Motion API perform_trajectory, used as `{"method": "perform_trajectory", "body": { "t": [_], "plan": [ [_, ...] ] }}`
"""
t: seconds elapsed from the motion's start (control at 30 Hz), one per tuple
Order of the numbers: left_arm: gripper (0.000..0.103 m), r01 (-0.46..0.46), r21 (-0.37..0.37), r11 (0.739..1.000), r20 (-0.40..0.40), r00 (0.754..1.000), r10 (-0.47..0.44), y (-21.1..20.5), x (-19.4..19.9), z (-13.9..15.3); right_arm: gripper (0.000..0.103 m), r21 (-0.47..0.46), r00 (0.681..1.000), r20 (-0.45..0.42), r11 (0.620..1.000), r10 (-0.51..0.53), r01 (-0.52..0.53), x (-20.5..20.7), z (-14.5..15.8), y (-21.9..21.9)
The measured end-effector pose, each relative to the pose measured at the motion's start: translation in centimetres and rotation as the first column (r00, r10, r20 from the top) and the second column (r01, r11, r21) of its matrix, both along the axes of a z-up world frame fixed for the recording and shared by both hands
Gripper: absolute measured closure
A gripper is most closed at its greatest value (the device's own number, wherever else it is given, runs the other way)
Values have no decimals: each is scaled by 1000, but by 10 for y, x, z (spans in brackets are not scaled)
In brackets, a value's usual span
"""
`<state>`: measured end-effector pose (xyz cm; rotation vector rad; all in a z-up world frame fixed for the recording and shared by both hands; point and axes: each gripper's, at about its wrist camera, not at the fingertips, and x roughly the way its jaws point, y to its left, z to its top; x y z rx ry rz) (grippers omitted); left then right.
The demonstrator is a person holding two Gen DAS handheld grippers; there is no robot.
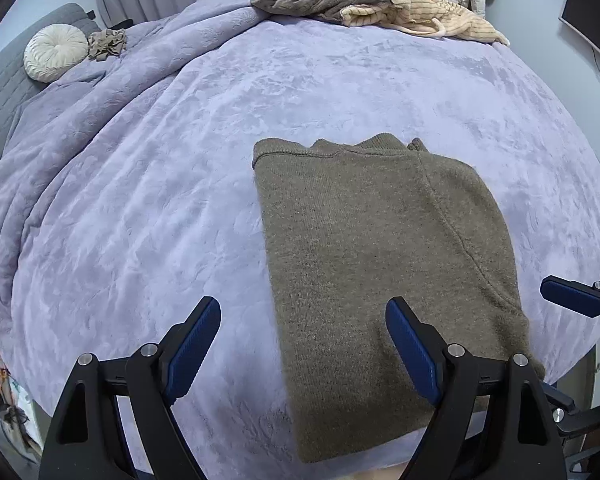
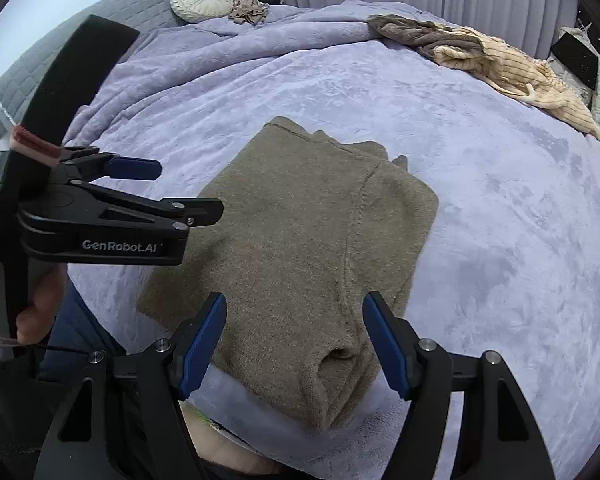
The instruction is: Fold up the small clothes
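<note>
The folded olive-brown knitted sweater is lying flat on the lavender plush bedspread, near its front edge, and its near end is getting cut off behind the black-and-blue left gripper. That one's hanging over it with jaws spread, gripping nothing. The matching right gripper is hovering the same way, jaws apart, nothing between them. A crumpled pile of beige striped and grey clothes is sitting at the far edge, hard to sort out.

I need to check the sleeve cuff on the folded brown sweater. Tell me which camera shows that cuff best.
The right wrist view: the cuff opens toward the camera near the right gripper. In the left wrist view, the brown sweater lies folded, but that cuff end sits behind a finger of the left gripper.
</note>
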<state>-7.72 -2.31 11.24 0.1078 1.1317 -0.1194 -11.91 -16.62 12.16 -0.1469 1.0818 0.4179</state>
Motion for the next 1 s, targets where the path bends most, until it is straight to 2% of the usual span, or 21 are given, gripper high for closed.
{"method": "perform_trajectory", "body": {
  "t": [0.07,0.13,0.2,0.3,0.47,0.57,0.67,1.0],
  "plan": [
    [17,-9,-21,1000,-4,1000,9,1,-2,3,29,-28,1000,-5,999,-28,28,4,2,0],
    [17,11,-68,998,-45,999,-15,2,-2,1,29,-31,999,-7,999,-43,43,6,4,-1],
    [17,4,-84,996,-72,997,-10,1,-2,-2,29,-34,999,-8,998,-51,51,5,5,-3],
    [17,-9,-72,997,-78,997,3,-1,-4,-7,29,-50,998,-5,997,-55,54,4,5,-5],
    [17,-31,-6,1000,-52,998,30,-3,-12,-9,29,-61,998,-10,996,-61,61,5,3,-5],
    [17,-34,-27,999,-61,998,32,-2,-11,-10,29,-69,998,-7,996,-65,64,5,3,-4],
    [17,-47,-7,999,-58,997,46,-2,-11,-11,29,-86,998,-5,994,-61,60,6,3,-2],
    [17,-28,-11,1000,-70,997,27,-5,-7,-12,29,-92,998,-23,994,-62,59,13,-2,-2]
  ]
}}
